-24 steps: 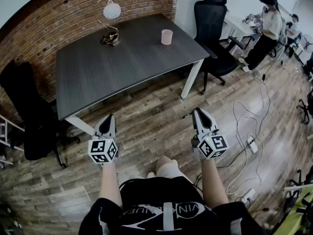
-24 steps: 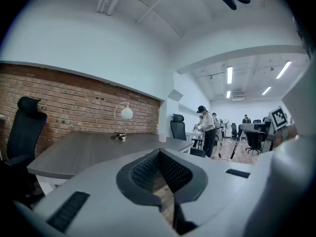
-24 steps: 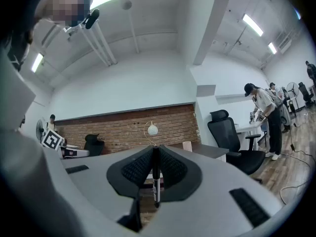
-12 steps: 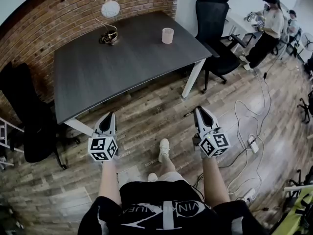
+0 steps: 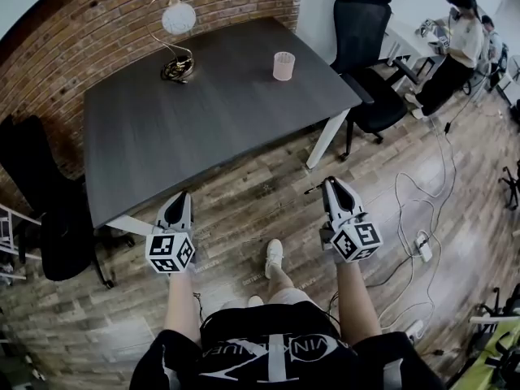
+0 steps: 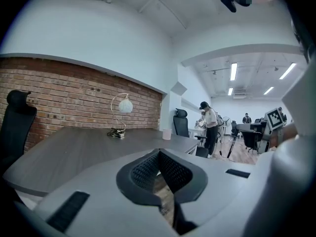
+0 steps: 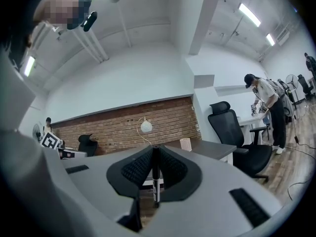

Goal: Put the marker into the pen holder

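Observation:
The pen holder [image 5: 283, 66], a pale pink cup, stands upright near the far right corner of the dark table [image 5: 203, 112]; it also shows small in the left gripper view [image 6: 167, 134] and the right gripper view [image 7: 185, 144]. My right gripper [image 5: 331, 184] is shut on a black marker [image 7: 155, 177], which stands upright between the pads. My left gripper [image 5: 179, 195] is shut with nothing in it. Both are held level over the wooden floor, short of the table's near edge and well away from the cup.
A globe lamp [image 5: 177, 23] stands at the table's far left. A black office chair [image 5: 366, 39] is right of the table, another [image 5: 49, 218] at its left. Cables and a power strip [image 5: 424, 249] lie on the floor. People [image 5: 461, 31] stand far right.
The table has come a little nearer, and a foot has stepped forward between the grippers. Both grippers keep their pose, and the marker stays held.

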`<state>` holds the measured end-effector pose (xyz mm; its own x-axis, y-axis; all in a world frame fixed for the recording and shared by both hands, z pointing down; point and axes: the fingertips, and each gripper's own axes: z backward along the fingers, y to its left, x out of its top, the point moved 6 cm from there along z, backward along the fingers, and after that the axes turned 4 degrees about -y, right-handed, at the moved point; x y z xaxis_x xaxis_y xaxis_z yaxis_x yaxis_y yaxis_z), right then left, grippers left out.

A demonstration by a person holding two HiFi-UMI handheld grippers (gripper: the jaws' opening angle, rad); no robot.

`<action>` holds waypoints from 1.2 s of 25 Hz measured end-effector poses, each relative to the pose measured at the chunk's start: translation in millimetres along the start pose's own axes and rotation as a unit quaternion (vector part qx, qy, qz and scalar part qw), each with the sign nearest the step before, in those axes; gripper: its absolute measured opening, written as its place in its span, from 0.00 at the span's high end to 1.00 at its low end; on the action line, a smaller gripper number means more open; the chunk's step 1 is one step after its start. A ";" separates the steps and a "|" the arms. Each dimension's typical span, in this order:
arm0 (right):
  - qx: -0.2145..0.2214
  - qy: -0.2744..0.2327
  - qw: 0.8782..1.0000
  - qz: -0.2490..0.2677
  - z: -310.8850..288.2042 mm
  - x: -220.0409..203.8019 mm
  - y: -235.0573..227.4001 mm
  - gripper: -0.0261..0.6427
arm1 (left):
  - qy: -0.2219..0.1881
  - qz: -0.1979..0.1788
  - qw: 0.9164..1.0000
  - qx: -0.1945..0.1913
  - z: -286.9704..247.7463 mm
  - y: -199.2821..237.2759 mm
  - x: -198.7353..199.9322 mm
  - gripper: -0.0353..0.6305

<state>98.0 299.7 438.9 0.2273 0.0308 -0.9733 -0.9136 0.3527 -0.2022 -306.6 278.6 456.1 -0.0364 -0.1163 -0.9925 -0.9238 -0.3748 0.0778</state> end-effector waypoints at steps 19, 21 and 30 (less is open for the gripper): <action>0.006 0.024 1.000 -0.019 -115.9 6.9 -80.8 0.89 | 0.018 0.013 1.000 -0.001 -139.4 8.7 16.2 0.93; 0.008 0.024 0.999 -0.020 -126.8 7.2 -90.0 0.89 | 0.018 0.012 1.000 -0.001 -153.2 8.1 18.0 0.93; 0.023 0.022 0.999 -0.019 -166.9 14.5 -132.8 0.89 | 0.010 0.009 1.000 0.008 -208.7 1.1 26.4 0.93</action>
<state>166.4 97.2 433.5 0.2464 -0.0235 -0.9689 -0.8878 0.3956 -0.2353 -229.0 83.1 449.6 -0.0456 -0.1417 -0.9889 -0.9288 -0.3585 0.0942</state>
